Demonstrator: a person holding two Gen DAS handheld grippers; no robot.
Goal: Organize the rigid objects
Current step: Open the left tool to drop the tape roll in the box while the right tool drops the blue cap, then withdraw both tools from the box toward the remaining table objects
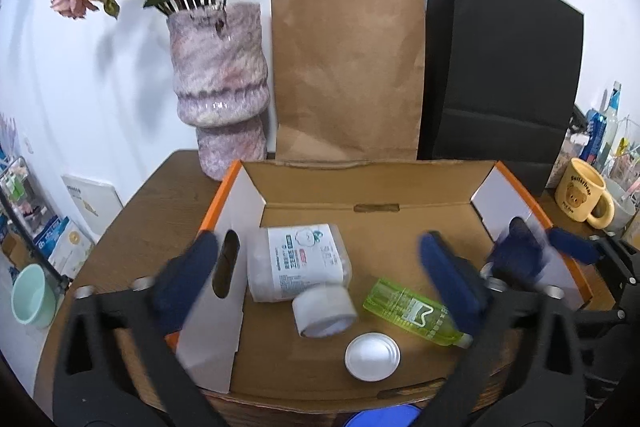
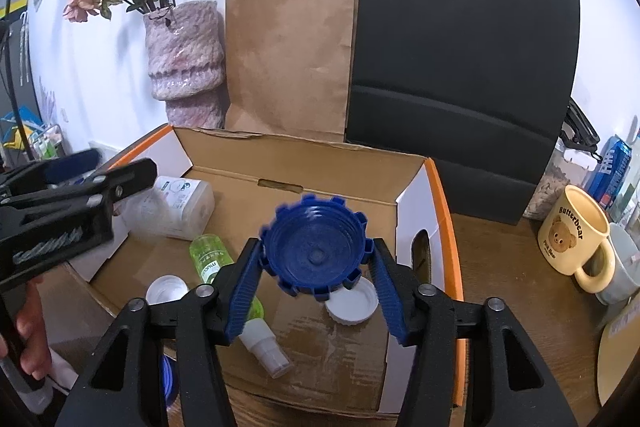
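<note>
Left wrist view: left gripper (image 1: 320, 279), jaws spread wide and empty, hangs over the cardboard box (image 1: 372, 183) on the desk (image 1: 160, 195). Inside lie a white jar (image 1: 298, 263), tape roll (image 1: 324, 311), green bottle (image 1: 412, 311) and white lid (image 1: 372, 355).

Right wrist view: right gripper (image 2: 318, 259) has a blue cap (image 2: 316, 247) between its spread jaws; whether the pads press it cannot be told. Yellow mug (image 2: 576, 235) stands at the desk's right edge.
</note>
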